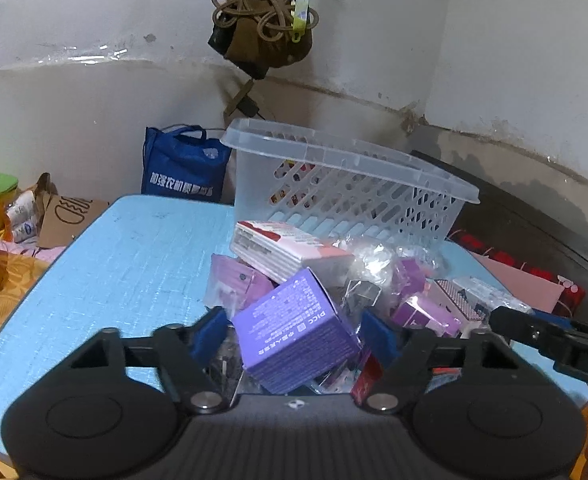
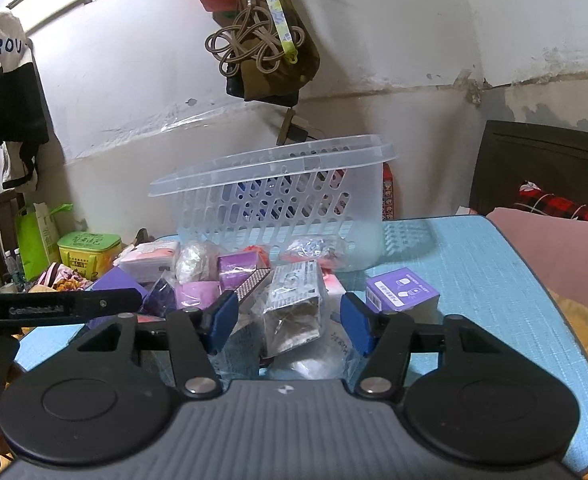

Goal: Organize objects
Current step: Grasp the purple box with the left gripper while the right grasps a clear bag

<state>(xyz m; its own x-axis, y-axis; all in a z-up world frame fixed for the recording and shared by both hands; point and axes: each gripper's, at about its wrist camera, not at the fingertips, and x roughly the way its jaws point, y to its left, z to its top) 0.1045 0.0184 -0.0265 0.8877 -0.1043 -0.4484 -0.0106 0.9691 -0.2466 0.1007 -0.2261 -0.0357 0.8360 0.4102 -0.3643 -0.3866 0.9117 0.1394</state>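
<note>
A pile of small packages lies on the blue table [image 1: 126, 264] in front of a clear plastic basket [image 1: 345, 188], which also shows in the right wrist view [image 2: 282, 200]. My left gripper [image 1: 295, 338] is open, its blue pads either side of a purple box [image 1: 297, 336] at the front of the pile. My right gripper [image 2: 290, 320] is open around a clear-wrapped silver packet [image 2: 294, 308]. A small purple box [image 2: 401, 292] stands alone to its right. A pink and white box [image 1: 290, 250] lies on top of the pile.
A blue tote bag [image 1: 182, 168] stands behind the table at the wall. Bags and cords hang on the wall [image 2: 262, 40]. A green box [image 2: 88, 250] sits left of the table. A pink cushion [image 2: 553, 248] and a dark headboard [image 2: 541, 160] lie to the right.
</note>
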